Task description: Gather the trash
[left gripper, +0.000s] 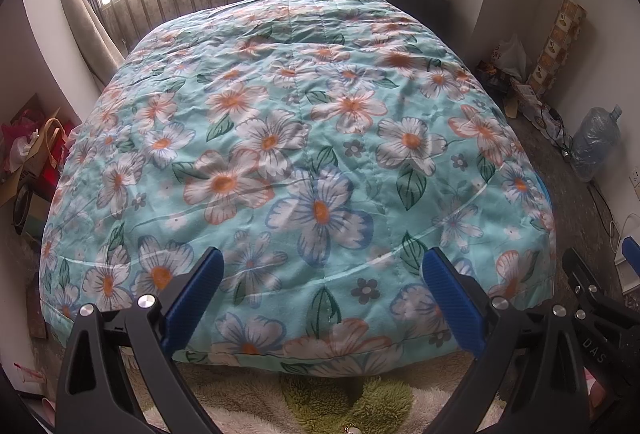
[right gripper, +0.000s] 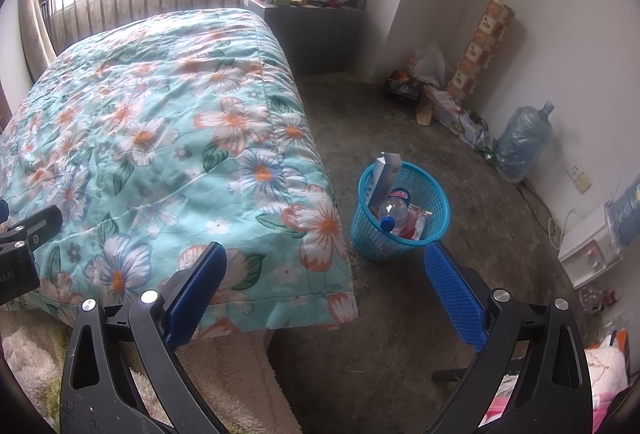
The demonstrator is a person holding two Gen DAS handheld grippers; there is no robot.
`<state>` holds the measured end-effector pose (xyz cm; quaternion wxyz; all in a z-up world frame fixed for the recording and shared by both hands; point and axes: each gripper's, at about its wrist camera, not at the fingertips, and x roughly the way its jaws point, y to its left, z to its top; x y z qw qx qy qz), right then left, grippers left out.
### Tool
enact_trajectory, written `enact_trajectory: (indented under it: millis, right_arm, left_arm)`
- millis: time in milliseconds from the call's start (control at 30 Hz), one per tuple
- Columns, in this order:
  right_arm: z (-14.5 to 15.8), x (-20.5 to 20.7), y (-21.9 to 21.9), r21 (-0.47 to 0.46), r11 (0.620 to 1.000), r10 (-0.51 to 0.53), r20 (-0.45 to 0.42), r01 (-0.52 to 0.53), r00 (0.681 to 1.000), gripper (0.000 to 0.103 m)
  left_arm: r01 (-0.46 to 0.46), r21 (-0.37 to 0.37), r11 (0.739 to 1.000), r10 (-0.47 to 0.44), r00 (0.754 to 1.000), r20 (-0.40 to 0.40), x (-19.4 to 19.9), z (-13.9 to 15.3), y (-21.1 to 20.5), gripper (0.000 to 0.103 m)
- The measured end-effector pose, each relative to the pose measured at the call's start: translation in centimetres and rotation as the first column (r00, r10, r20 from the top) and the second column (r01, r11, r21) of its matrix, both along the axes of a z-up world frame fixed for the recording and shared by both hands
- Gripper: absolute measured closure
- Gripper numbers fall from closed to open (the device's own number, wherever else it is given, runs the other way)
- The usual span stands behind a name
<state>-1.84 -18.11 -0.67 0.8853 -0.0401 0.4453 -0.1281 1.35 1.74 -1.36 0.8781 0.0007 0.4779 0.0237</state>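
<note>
A blue mesh wastebasket point(right gripper: 416, 242) stands on the concrete floor by the bed's right corner. It holds a plastic bottle point(right gripper: 394, 212), a white carton point(right gripper: 384, 174) and a red and white wrapper point(right gripper: 416, 224). My right gripper point(right gripper: 324, 294) is open and empty, above the floor just in front of the basket. My left gripper point(left gripper: 320, 298) is open and empty, over the foot of the bed with the floral quilt point(left gripper: 304, 138). A sliver of the basket's blue rim point(left gripper: 547, 190) peeks past the quilt's right edge in the left wrist view.
A cluttered grey cabinet point(right gripper: 316, 30) stands by the window. Bags, boxes and a patterned roll point(right gripper: 478, 50) line the right wall, with a large water jug point(right gripper: 520, 142) and a white appliance point(right gripper: 592, 246). A shaggy rug point(left gripper: 320, 398) lies at the bed's foot. Bags point(left gripper: 32, 154) sit left of the bed.
</note>
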Motion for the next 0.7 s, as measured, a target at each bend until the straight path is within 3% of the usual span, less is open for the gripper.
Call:
enact_trajectory:
  millis: [700]
  right_arm:
    - [0.2,1.0,1.4,0.007,1.0,-0.001,0.004,0.001,1.0,0.008]
  left_arm:
    - [-0.001,0.0,1.0,0.001,1.0,-0.001,0.0,0.0,0.0,0.005]
